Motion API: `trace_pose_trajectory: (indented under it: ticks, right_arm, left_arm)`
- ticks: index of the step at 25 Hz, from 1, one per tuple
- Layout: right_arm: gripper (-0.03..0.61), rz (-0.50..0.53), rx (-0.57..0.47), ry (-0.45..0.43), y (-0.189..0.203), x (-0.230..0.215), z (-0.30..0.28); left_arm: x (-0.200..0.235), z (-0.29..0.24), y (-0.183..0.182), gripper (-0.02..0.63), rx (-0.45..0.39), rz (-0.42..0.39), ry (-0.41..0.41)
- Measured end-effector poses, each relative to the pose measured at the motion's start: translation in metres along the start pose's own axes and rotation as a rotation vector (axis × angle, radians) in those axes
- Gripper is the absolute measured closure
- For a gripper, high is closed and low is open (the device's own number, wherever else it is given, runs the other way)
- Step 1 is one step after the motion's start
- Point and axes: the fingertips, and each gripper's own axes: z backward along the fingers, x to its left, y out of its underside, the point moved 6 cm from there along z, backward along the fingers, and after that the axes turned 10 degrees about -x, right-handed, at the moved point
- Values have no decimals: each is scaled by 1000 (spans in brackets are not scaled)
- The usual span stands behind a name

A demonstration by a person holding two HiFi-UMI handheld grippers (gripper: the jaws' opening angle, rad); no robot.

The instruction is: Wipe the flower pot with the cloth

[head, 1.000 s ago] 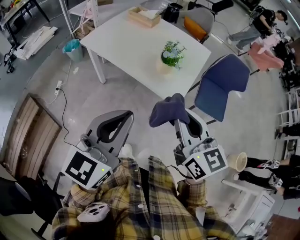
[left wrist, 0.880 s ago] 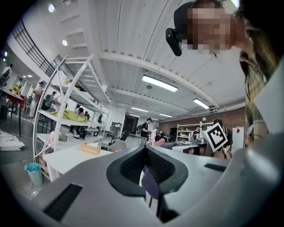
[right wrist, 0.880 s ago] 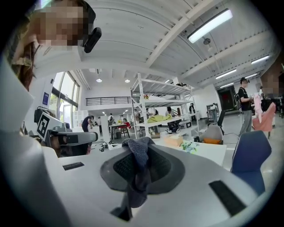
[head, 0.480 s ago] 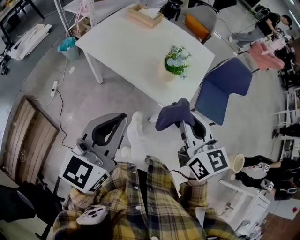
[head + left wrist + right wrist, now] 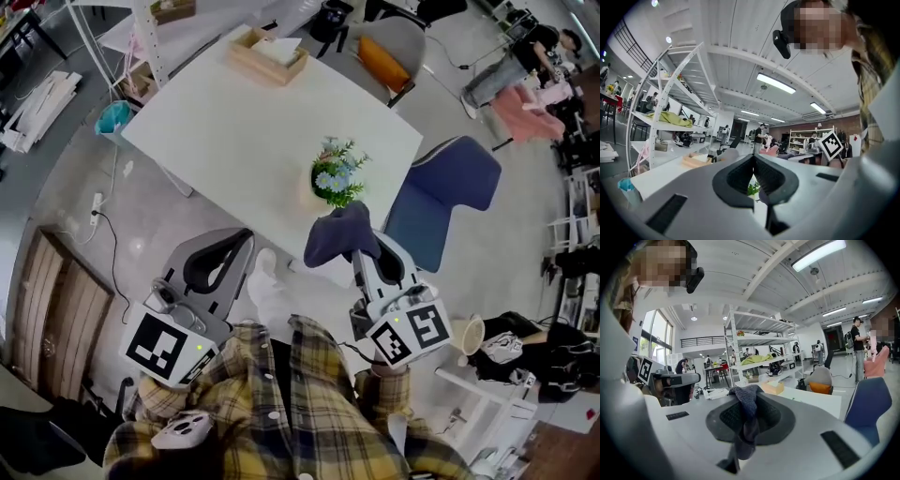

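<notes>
Pot [image 5: 314,195] stands near the white bench's [image 5: 216,122] front edge, close to a blue chair [image 5: 441,187]. Right tool [image 5: 359,251] is clenched on the dark cloth [image 5: 339,236], which drapes over its tips; left tool [image 5: 246,236] is closed on nothing. Bring the cloth's loose fold against the pot's side, bracing gently with the left. Grey floor [image 5: 103,234], open workshop around.

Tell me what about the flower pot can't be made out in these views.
Head view: the flower pot is mostly under its plant's leaves; only a cream sliver shows.
Left gripper view: the shut left gripper hides the pot; just some leaves show.
Right gripper view: the cloth clamped in the right gripper hides it entirely.
</notes>
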Motion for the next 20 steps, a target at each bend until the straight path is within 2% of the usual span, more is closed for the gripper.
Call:
trace_pose_trajectory:
  ticks: [4,10,20]
  right_arm:
    - [563,-16,-13,31,-17,-35,-26]
    - [563,-33,-88,94,-54,-79,-39]
    - [563,-18,-126,241,-75,-125,-36]
  left_arm:
    - [24,-55,-6,606,8,-6,44]
    - [44,-121,-7,606,24,-4,115]
    - [54,-194,9,605,76,38,249]
